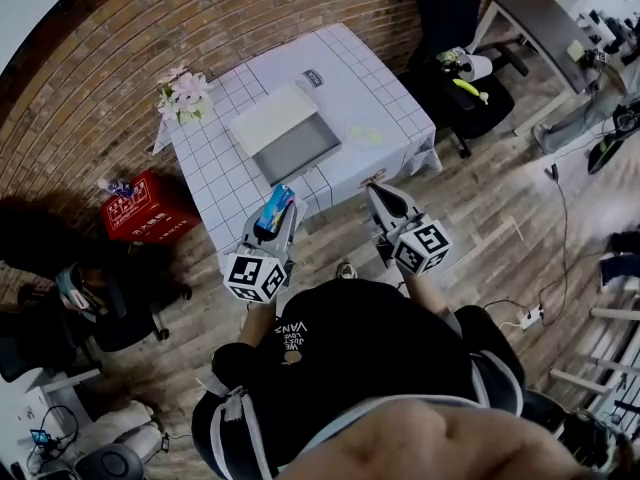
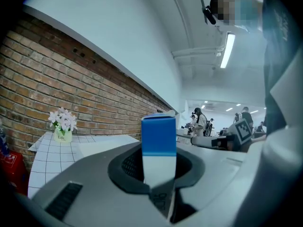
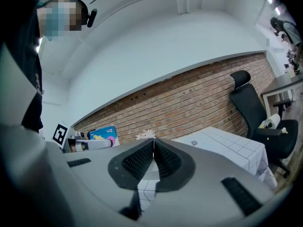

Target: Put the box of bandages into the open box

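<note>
Blue-topped bandage box (image 2: 158, 141) sits pinched in the left tongs (image 1: 277, 208) (right tongs (image 3: 152, 150) pressed together, empty).

In the left gripper view, we see only the upper part of the box of bandages (image 2: 159, 138). Its lower end is lost behind the pads and body of the left claw (image 2: 160, 174). From the head view its print is too small to read, as is the small label (image 1: 313, 76) near the far edge of the table (image 1: 380, 98). The grey inside of the open box (image 1: 297, 150) is too small for us to judge. In the right gripper view, the right claw (image 3: 152, 161) covers most of the table.
</note>
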`<act>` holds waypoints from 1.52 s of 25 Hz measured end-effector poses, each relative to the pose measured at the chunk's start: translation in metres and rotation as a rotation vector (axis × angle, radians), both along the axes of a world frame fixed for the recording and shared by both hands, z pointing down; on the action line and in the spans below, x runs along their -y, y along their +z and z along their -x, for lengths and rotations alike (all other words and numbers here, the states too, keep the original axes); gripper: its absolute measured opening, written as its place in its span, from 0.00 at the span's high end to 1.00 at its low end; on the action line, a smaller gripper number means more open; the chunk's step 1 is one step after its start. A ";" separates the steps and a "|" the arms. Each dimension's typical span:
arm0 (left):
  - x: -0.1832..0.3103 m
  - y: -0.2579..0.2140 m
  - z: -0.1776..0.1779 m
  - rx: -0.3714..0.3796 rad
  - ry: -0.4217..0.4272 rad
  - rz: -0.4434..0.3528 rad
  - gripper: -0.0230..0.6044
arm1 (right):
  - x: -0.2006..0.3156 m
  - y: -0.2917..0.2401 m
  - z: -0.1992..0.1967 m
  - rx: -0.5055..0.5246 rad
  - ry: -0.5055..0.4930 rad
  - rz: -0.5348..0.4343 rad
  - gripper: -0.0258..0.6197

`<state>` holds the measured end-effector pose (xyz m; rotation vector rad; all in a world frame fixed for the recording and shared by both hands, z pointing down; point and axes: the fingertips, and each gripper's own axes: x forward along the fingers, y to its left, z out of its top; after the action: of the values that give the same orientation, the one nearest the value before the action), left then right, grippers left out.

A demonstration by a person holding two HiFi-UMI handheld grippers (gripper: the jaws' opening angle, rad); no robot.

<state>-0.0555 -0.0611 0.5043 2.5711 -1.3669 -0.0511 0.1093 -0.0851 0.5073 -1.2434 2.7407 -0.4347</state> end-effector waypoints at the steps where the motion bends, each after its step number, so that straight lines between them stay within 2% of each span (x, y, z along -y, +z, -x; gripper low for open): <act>1: 0.003 0.002 -0.003 0.000 -0.004 0.003 0.83 | 0.003 0.001 -0.002 0.001 -0.006 0.000 0.96; 9: 0.018 0.006 -0.016 0.005 -0.035 0.008 0.83 | 0.023 0.008 -0.014 -0.007 -0.040 0.011 0.96; 17: 0.040 0.013 0.004 0.004 -0.051 0.027 0.83 | 0.046 0.013 0.000 -0.021 -0.044 0.028 0.96; 26: 0.087 0.009 0.025 0.050 0.045 0.033 0.83 | 0.080 0.004 0.019 -0.028 0.034 0.023 0.96; 30: 0.106 0.012 0.034 0.096 0.083 0.036 0.83 | 0.089 0.004 0.025 -0.022 0.081 0.027 0.96; 38: 0.131 0.029 0.042 0.112 0.156 0.073 0.83 | 0.093 0.013 0.030 -0.016 0.168 0.044 0.96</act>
<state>-0.0979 -0.1926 0.5331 2.6447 -1.1752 0.1678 0.0791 -0.1777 0.5198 -1.4790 2.6253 -0.4716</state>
